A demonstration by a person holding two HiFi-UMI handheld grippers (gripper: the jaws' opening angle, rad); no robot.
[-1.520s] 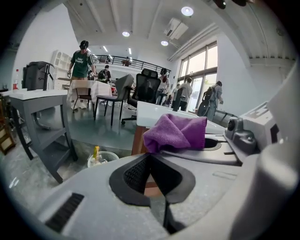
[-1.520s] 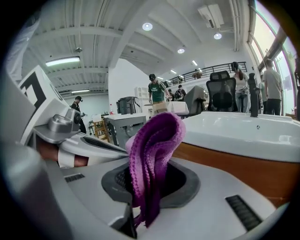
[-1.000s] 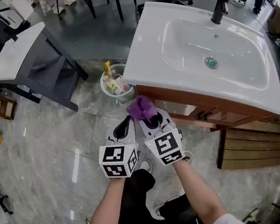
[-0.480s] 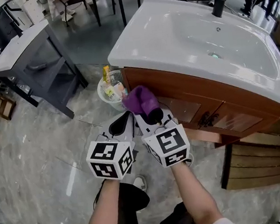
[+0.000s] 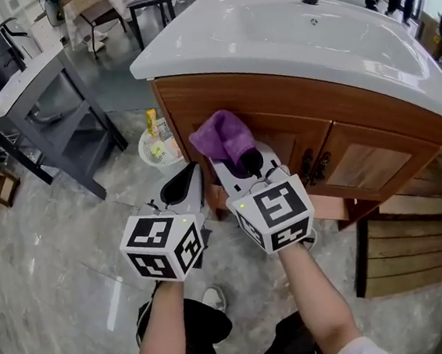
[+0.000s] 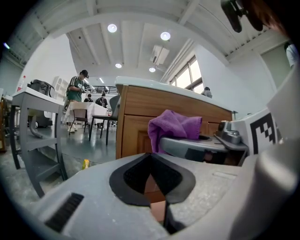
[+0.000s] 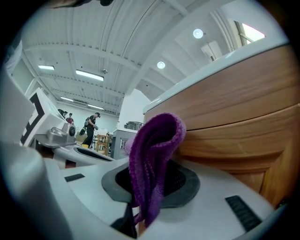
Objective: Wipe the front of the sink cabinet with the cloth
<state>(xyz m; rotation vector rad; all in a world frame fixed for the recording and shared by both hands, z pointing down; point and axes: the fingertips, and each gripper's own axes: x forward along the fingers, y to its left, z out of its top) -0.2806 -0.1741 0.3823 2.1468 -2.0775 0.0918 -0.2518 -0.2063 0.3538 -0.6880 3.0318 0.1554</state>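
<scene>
The purple cloth (image 5: pixel 220 138) is pinched in my right gripper (image 5: pixel 239 165), which is shut on it; the cloth (image 7: pixel 151 159) bulges up from the jaws right beside the wooden cabinet front (image 7: pixel 234 112). In the head view the cloth lies against the upper left part of the brown sink cabinet (image 5: pixel 279 131), under the white sink top (image 5: pixel 191 46). My left gripper (image 5: pixel 181 186) hovers just left of the right one, shut with nothing held, short of the cabinet. From the left gripper view the cloth (image 6: pixel 172 127) shows ahead to the right.
A white bin (image 5: pixel 155 149) with bottles stands on the marble floor left of the cabinet. A grey table (image 5: pixel 34 113) is farther left. Wooden slats (image 5: pixel 417 246) lie at the right. People stand in the background.
The view has dropped lower, so the cabinet front now shows. Both grippers rose and moved forward, bringing the cloth against the cabinet's upper left face.
</scene>
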